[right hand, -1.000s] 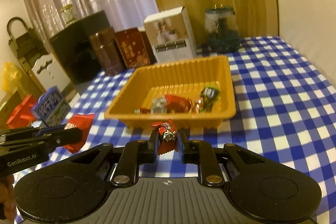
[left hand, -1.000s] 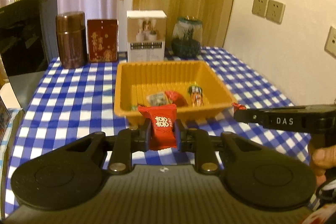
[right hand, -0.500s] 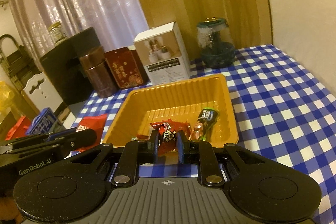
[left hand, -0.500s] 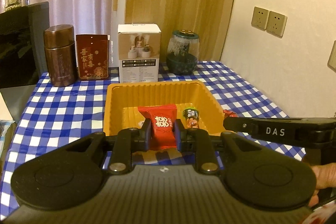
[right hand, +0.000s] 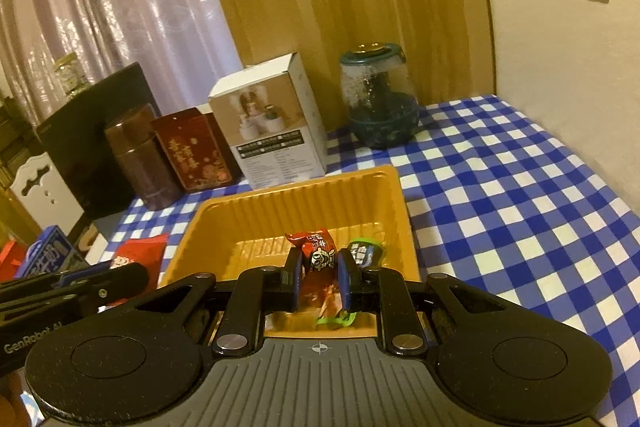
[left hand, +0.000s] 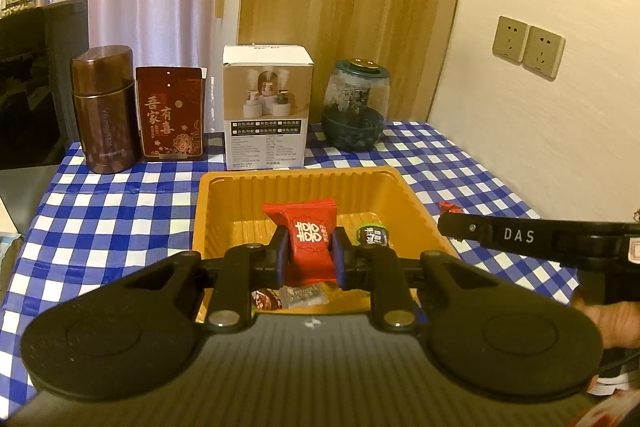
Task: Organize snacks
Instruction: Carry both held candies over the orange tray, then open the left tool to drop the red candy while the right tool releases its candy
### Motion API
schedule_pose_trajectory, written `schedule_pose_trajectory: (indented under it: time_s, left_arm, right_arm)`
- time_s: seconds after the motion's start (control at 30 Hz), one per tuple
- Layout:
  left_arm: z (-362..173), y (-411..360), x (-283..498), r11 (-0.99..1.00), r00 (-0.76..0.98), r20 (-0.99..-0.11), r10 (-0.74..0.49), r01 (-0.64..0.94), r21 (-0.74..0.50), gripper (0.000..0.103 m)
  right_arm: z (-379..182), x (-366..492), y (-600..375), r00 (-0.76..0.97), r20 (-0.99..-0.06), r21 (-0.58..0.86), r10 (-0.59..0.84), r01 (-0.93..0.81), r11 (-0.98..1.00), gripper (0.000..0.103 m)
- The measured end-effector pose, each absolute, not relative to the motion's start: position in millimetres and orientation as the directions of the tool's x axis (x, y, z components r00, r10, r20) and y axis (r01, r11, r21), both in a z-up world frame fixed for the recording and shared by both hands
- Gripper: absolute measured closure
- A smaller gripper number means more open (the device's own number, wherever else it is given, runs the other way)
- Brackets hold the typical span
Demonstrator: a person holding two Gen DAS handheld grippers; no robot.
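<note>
My left gripper (left hand: pixel 309 247) is shut on a red candy packet (left hand: pixel 306 227) with white characters and holds it above the orange tray (left hand: pixel 296 183). My right gripper (right hand: pixel 319 267) is shut on a dark red wrapped snack (right hand: pixel 318 259) above the same tray (right hand: pixel 304 199). In the tray lie a green-and-black snack (left hand: pixel 373 233), which also shows in the right wrist view (right hand: pixel 362 251), and small wrapped candies (left hand: pixel 290 295) near the front wall. The right gripper's side shows in the left wrist view (left hand: pixel 520 235), level with the tray's right rim. The left gripper's side (right hand: pixel 72 287) shows left of the tray.
At the back of the blue checked tablecloth (left hand: pixel 100 211) stand a brown canister (left hand: pixel 105 115), a red box (left hand: pixel 170 113), a white box (left hand: pixel 267 107) and a dark glass jar (left hand: pixel 355 107). A wall (left hand: pixel 560 127) borders the table's right side. Left of the table lie a blue box (right hand: pixel 48 257) and red packaging.
Both grippers have risen and moved forward from in front of the tray to above it, each still holding its snack.
</note>
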State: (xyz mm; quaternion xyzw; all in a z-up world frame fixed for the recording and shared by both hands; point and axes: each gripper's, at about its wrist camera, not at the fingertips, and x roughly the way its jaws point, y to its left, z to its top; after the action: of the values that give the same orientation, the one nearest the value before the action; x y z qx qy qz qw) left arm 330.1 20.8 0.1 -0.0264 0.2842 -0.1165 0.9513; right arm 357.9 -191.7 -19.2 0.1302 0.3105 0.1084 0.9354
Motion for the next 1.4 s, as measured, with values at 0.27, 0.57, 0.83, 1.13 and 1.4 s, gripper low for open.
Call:
schedule_pose_trajectory:
  time_s: [0.27, 0.57, 0.83, 1.13, 1.4]
  left_arm:
    - [-5.1, 25.3, 354.2, 0.974, 0.807, -0.545, -0.226, 0.193, -0.118, 0.083]
    - [-12.9, 37.9, 378.6, 0.977, 0.802, -0.558, -0.214, 0.164, -0.139, 0.083]
    - [-21.1, 40.9, 400.0, 0.975, 0.790, -0.573, -0.220, 0.158, -0.157, 0.083]
    - [-35.0, 34.7, 421.4, 0.975, 0.774, -0.594, -0.220, 0.152, -0.164, 0.083]
    - [-41.5, 30.7, 434.4, 0.979, 0.762, -0.615, -0.201, 0.140, -0.146, 0.083]
  right_arm:
    - [-26.5, 380.2, -188.0, 0.779, -0.567, 0.308, 0.266, -0.099, 0.946, 0.084]
    - [-37.4, 404.7, -178.1, 0.770, -0.582, 0.308, 0.262, -0.089, 0.947, 0.084]
    - [-39.8, 420.5, -166.9, 0.772, -0.580, 0.302, 0.261, -0.095, 0.949, 0.084]
    - [-52.4, 440.9, -158.2, 0.765, -0.593, 0.294, 0.253, -0.087, 0.952, 0.084]
    - [-62.0, 456.9, -153.9, 0.750, -0.612, 0.291, 0.250, -0.080, 0.953, 0.084]
